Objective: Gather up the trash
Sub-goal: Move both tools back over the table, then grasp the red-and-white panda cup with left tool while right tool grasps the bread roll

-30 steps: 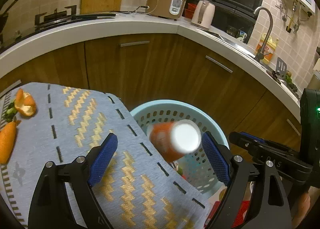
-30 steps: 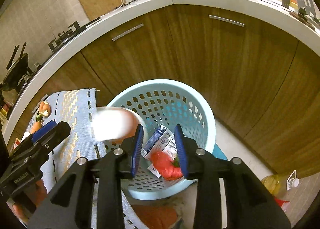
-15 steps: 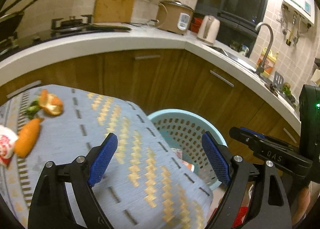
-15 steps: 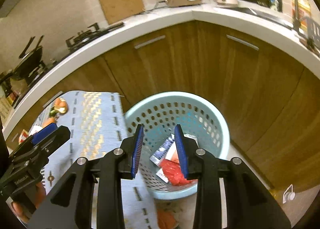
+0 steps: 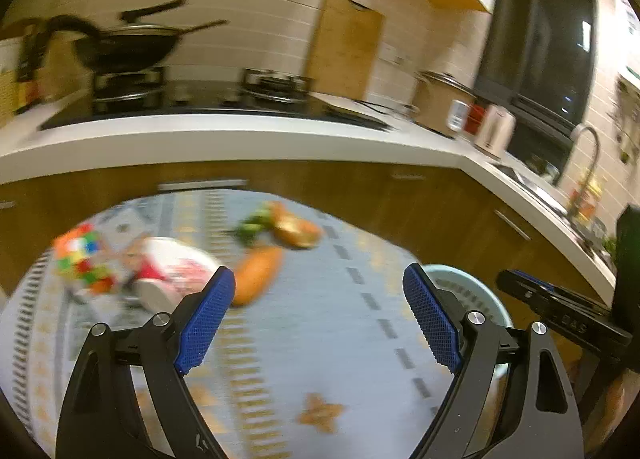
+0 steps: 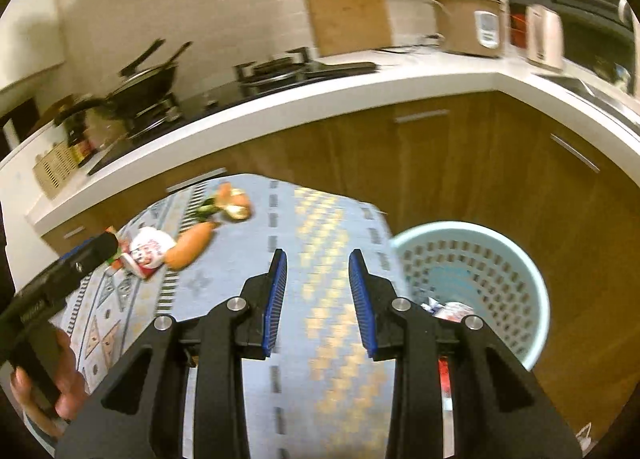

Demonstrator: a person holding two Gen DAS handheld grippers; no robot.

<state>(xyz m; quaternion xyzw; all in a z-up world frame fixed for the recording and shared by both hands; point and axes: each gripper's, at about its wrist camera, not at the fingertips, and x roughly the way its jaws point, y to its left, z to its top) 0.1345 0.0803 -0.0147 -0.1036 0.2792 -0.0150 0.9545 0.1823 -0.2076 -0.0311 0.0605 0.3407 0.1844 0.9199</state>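
My left gripper [image 5: 316, 299] is wide open with nothing in it, over a blue-grey patterned cloth [image 5: 352, 323]. On the cloth lie a carrot [image 5: 256, 274], orange peel with greens [image 5: 294, 226], a red and white cup [image 5: 176, 273] on its side and a many-coloured cube [image 5: 80, 259]. My right gripper [image 6: 316, 283] stands partly open and empty above the cloth [image 6: 320, 243], left of the pale blue basket [image 6: 516, 259], which holds wrappers. The carrot [image 6: 190, 247], peel [image 6: 234, 203] and cup [image 6: 148, 251] lie far left.
A white counter [image 6: 360, 87] on wooden cabinets curves behind, bearing a wok [image 6: 148, 83], stove, cutting board [image 6: 344, 3], rice cooker [image 6: 472, 23] and kettle. A hand [image 6: 68, 391] holds the left gripper at lower left. The basket [image 5: 464, 287] peeks behind my left gripper's right finger.
An orange cup dropped from my left gripper into the basket. Both grippers then swung left and up, away from the basket and toward the trash on the cloth.
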